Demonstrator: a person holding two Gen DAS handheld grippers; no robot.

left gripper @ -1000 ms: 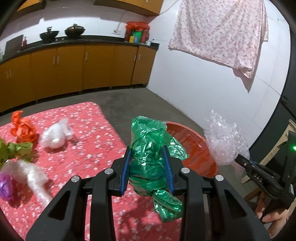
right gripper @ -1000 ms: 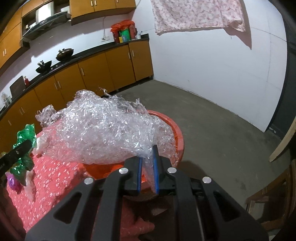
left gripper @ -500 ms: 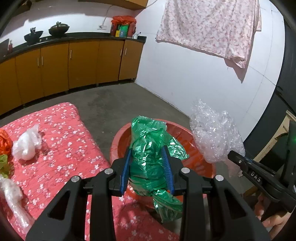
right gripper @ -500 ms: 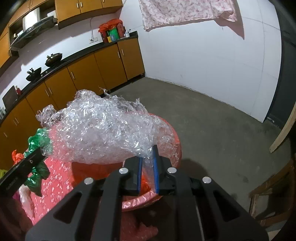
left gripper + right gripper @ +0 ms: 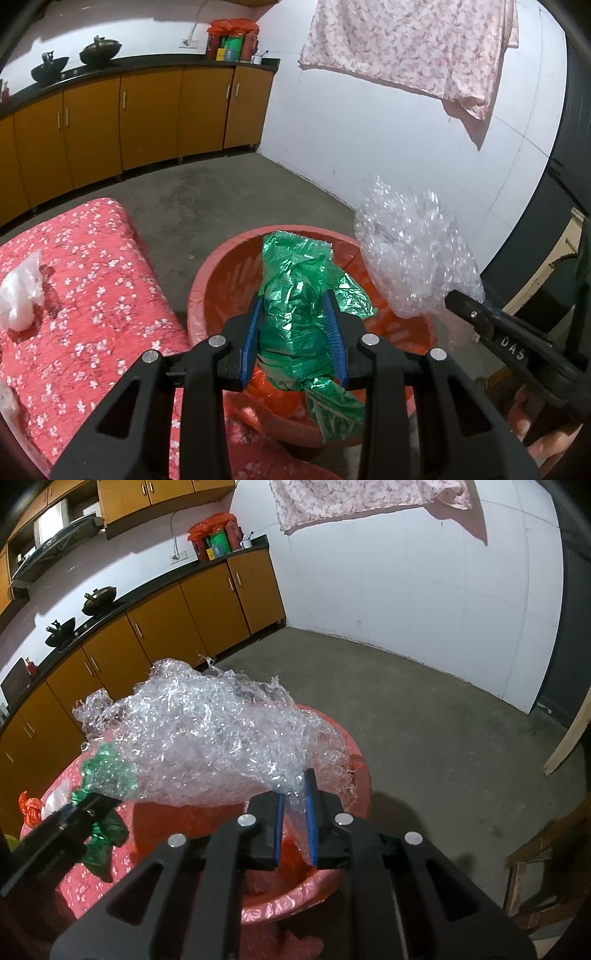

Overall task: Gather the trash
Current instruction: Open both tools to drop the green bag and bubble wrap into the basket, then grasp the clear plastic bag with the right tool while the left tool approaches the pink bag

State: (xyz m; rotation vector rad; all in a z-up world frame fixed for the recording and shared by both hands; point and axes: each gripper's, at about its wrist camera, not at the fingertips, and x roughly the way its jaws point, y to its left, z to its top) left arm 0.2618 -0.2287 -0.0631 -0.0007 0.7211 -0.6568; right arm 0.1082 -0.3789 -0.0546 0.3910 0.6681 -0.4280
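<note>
Along the far wall we see a run of orange cabinets (image 5: 122, 125) under a dark counter, with 2 black pans (image 5: 99, 53) on top and a pink flowered sheet (image 5: 410, 48) hanging on the white wall to the right. Nearer, a table with a red flowered cloth (image 5: 85, 306) fills the left of the left wrist view, and a round red tub (image 5: 207, 291) sits on the concrete floor just beside its edge.

We hold 1 piece of trash in each gripper, both above the tub. Our right gripper (image 5: 295, 821) has its blue pads nearly together, pinching the tail of a big wad of clear crinkled plastic (image 5: 207, 746), which spreads out over the tub rim toward the left. Our left gripper (image 5: 293, 338) clamps a crumpled green plastic bag (image 5: 295, 295) between its 2 pads, set moderately apart by the bag's bulk; the bag sticks up past the fingertips and a loose end dangles below, over the near part of the tub.

On the cloth at the far left lies a small white plastic lump (image 5: 20, 291), and in the right wrist view an orange scrap (image 5: 31, 806) shows at the left edge, beyond the left gripper.
</note>
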